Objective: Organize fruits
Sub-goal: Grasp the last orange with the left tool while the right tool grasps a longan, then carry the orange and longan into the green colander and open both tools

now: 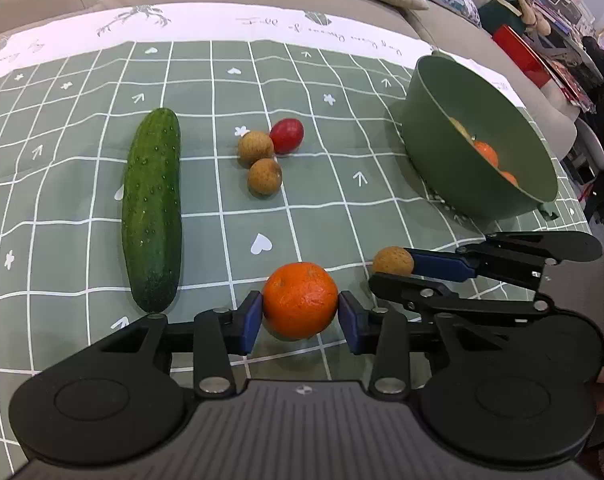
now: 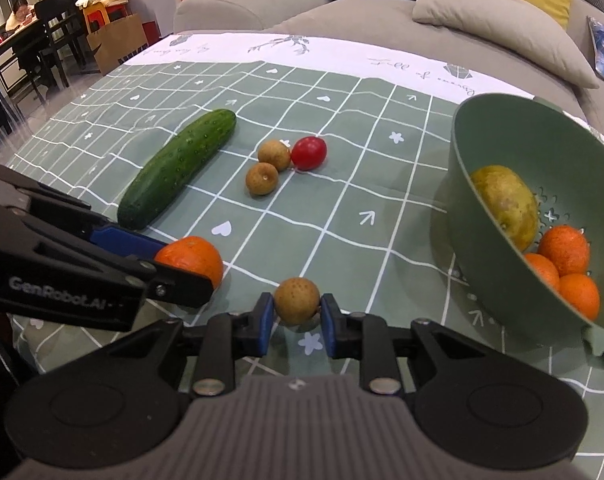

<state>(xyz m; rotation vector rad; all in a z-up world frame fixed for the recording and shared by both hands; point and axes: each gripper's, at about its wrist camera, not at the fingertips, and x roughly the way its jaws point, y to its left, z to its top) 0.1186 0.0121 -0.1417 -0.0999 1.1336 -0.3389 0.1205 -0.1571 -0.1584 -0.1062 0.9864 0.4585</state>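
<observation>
**Carrying two clamped fruits across to the bowl**

Gripping starts closest in: the left gripper [image 1: 300, 312] has its blue pads pressed on either side of a round, dimpled orange mandarin [image 1: 300, 300], and the right gripper [image 2: 296, 316] is closed the same way on a small, round, tan-brown longan [image 2: 297, 300]. Both fruits sit at the very fingertips, low against the green grid-printed tablecloth [image 1: 322, 200]; whether they are touching it or just clear of it I cannot tell. The two tools are close, the right one's fingers lying just to the right of the mandarin and slightly ahead of it.

My judgement is that the step in hand is the lift and transfer. Raise each fruit straight up first, keeping the squeeze steady, since round skins held only at the pad tips could roll out. Move the right tool first, or fan the two apart, so the linkages do not knock together.

Ahead and to the right of both tools stands the deep, matte green plastic colander bowl [image 2: 502, 152], already holding three mandarins and a yellowish-brown fruit. Come over its near rim high and release low, onto a free patch.

Further ahead, well apart from the fingers, lie two more brown longans [image 1: 258, 160] touching a glossy red cherry tomato [image 1: 287, 135]; ahead to the left is a long, bumpy dark green cucumber [image 1: 152, 208].
</observation>
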